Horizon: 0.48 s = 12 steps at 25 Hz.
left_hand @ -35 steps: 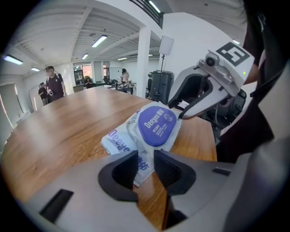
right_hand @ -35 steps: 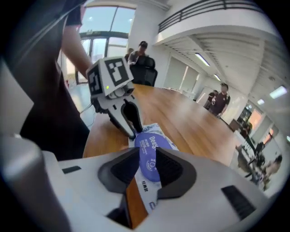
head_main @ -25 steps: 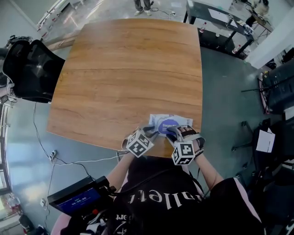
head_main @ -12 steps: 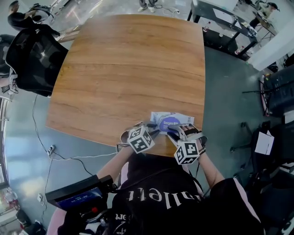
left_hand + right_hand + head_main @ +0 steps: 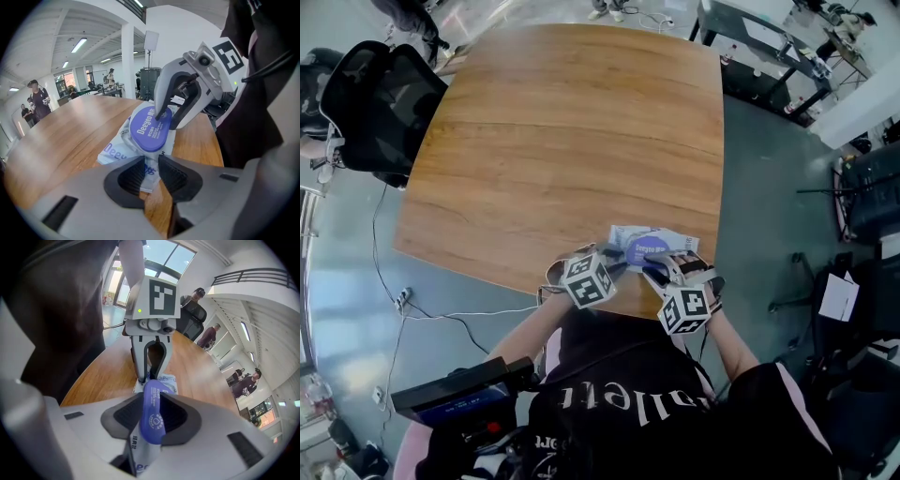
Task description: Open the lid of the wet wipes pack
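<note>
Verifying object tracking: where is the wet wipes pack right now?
In the head view, the wet wipes pack is at the table's near edge, toward its right corner.

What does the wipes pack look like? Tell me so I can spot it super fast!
Find the big wooden table. At its near edge, right in front of the person, is the wipes pack, a flat white pouch with blue letters. The rounded purple lid on top gives it away; it is the only pouch there.
</note>
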Tool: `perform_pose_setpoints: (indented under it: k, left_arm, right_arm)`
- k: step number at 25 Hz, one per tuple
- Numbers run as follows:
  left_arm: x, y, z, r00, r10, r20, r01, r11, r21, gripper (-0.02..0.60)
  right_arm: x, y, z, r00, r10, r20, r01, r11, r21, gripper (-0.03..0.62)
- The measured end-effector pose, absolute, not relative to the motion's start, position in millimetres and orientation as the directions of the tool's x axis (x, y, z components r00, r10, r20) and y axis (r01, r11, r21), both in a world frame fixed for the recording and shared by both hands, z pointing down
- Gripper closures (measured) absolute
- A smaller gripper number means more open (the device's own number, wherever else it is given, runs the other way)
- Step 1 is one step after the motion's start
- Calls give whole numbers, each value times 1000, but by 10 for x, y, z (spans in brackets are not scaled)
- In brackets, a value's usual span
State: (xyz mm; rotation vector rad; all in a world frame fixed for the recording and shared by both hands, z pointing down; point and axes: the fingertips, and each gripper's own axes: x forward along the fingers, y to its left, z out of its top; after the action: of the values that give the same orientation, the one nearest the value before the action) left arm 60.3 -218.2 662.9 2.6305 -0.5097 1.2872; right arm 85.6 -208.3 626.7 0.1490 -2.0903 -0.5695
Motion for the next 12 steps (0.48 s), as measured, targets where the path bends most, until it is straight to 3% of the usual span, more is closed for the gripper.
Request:
perform_pose_setpoints:
  k: [4,5,7,9,12]
  left_arm:
    - [591,-2181,6632,570,-218,792,-362,-932,4,486]
    - [590,-2174,6632,570,-216,793,-358,-934,2,486]
    - [582,-2161,6632,570,-215,793,-353,-936,0,486]
    - [561,-2160,6629,570,-214,793,-354,-935,2,486]
    - [542,-2152,6630,572,-211,793,-358,-934,10,486]
  right_arm:
    - [820,-2079,6214,-584,-327,743,91,883,460,485]
    - [792,-2102,6115,-615,-347,709,53,878,476,489]
    - [749,-2269,5815,-668,-429,609,-88,857,507,560]
    - [740,-2525,5641,-661,-482,575,-186,848,497,560]
    - [736,-2866,5630,-626,-510,590,-222,842,492,560]
